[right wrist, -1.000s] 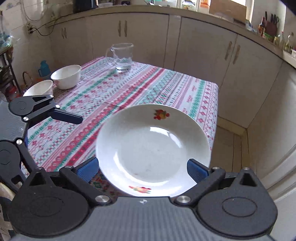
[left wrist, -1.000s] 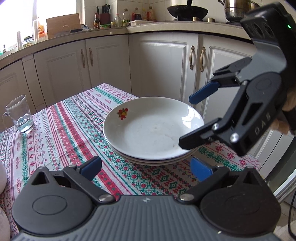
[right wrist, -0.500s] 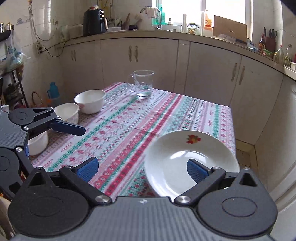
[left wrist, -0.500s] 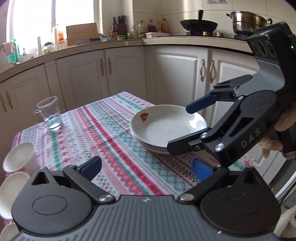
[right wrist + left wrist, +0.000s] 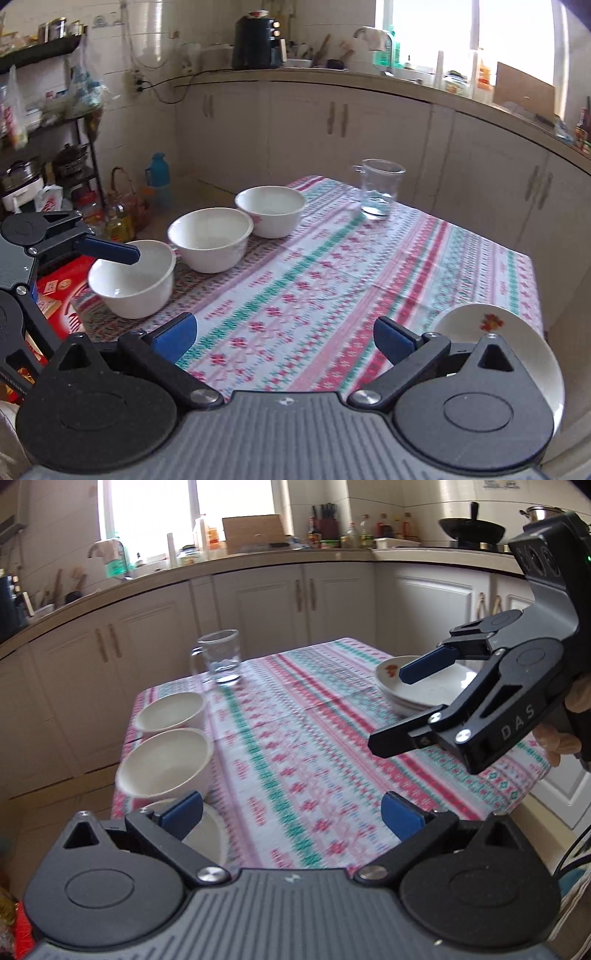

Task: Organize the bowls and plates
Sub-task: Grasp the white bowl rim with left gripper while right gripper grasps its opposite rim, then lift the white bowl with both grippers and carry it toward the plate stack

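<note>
Bowls sit in a row of three along one edge of the striped-cloth counter: nearest bowl, middle bowl, far bowl. The left gripper hovers by the nearest bowl, jaws wide and holding nothing. The right gripper, jaws likewise wide and holding nothing, hangs beside the stacked plates at the opposite edge from the bowls. A glass mug stands beyond the far bowl.
</note>
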A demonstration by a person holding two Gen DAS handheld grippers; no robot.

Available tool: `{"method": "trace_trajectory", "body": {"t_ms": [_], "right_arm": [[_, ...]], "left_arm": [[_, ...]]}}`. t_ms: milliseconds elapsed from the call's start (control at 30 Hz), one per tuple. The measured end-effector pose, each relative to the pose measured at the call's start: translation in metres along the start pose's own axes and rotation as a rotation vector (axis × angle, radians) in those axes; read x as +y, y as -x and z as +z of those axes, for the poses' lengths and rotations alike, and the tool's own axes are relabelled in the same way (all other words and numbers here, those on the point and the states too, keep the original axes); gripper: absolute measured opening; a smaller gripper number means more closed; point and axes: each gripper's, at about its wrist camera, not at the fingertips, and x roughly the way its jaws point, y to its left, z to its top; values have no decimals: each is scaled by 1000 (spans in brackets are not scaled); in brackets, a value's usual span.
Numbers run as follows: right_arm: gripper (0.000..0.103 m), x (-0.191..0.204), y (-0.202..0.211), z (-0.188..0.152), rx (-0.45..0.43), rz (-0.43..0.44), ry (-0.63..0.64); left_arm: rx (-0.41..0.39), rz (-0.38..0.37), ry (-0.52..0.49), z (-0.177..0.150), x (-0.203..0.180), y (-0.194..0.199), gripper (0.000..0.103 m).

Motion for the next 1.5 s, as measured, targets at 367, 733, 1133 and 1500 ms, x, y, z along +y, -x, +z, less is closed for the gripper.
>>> {"method": "trace_trajectory", "body": {"t_ms": [367,733,1133,1500], "right_arm": [[103,52,-50,24,33,124,66],[103,86,-95,39,81,217,77],[101,100,-128,47,133,305,60],[82,98,-143,53,166,370,32]], "left_arm": [[57,121,61,-43,51,7,102],[86,102,100,-64,77,-13,101],[65,29,113,-66,81,-21,91],[55,18,121,-67,86,-21,87]]}}
